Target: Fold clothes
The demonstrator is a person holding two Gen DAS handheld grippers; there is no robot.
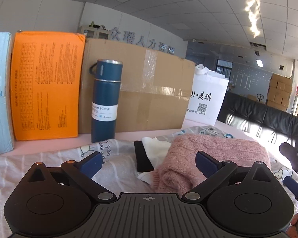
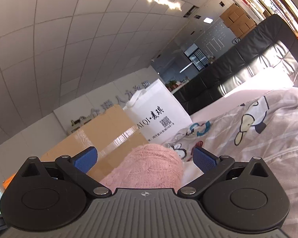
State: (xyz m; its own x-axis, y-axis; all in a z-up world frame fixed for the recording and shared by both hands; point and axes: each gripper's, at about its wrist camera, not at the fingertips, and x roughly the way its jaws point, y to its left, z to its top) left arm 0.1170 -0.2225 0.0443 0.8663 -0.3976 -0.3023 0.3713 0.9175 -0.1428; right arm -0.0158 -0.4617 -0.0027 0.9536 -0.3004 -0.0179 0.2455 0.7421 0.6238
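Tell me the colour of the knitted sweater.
Pink, cable-knit sweater; clearest in the left wrist view.

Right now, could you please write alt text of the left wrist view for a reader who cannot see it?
The open left claw hovers over a folded pink knitted sweater that lies on white and black garments on a cartoon-print sheet. Behind stand a blue vacuum bottle, an orange box, a cardboard box and a white bag.

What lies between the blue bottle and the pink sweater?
In the left wrist view, between the blue bottle and the pink sweater lie a black strip and a white garment, on the printed sheet.
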